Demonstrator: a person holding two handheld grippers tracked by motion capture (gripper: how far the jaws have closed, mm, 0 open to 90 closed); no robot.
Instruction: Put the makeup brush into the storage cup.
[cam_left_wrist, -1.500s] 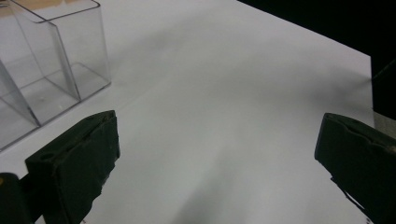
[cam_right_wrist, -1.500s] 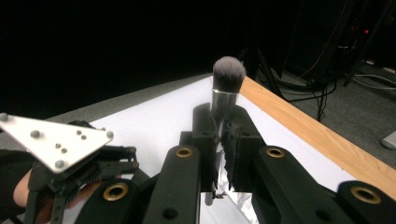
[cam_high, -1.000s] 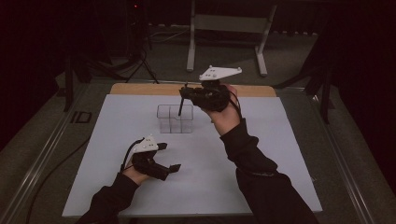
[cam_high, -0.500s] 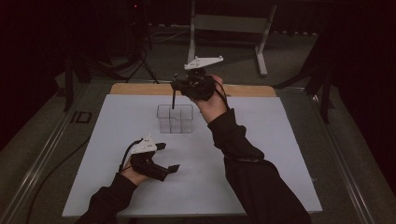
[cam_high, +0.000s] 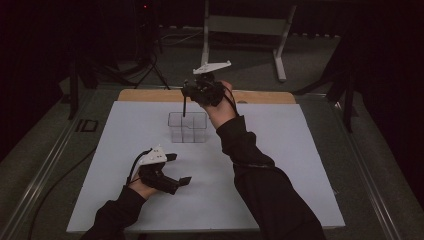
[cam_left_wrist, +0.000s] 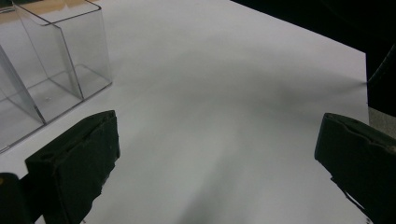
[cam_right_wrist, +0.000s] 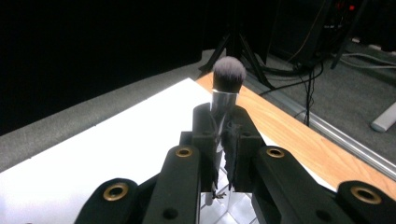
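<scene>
A makeup brush (cam_right_wrist: 228, 77) with a dark bristle head and silver ferrule stands upright in my right gripper (cam_right_wrist: 223, 135), which is shut on it. In the high view the right gripper (cam_high: 188, 93) hovers above the back of a clear divided box (cam_high: 187, 127). The brush's thin dark handle (cam_high: 184, 106) hangs down to the box's back left rim; I cannot tell whether its tip is inside. My left gripper (cam_high: 178, 168) rests low on the white sheet, in front of the box and to its left. Its jaws stand wide open with nothing between them (cam_left_wrist: 217, 158). The box (cam_left_wrist: 51, 60) shows empty compartments.
A white sheet (cam_high: 280, 165) covers the table, with a wooden strip (cam_high: 260, 96) along its far edge. A stand's legs (cam_high: 280, 55) and cables (cam_high: 150, 70) lie on the dark floor behind. A small dark object (cam_high: 87, 125) sits off the sheet at the left.
My right hand has carried the brush leftward and farther back, from the box's right side to over its back left part. The left gripper has stayed in place.
</scene>
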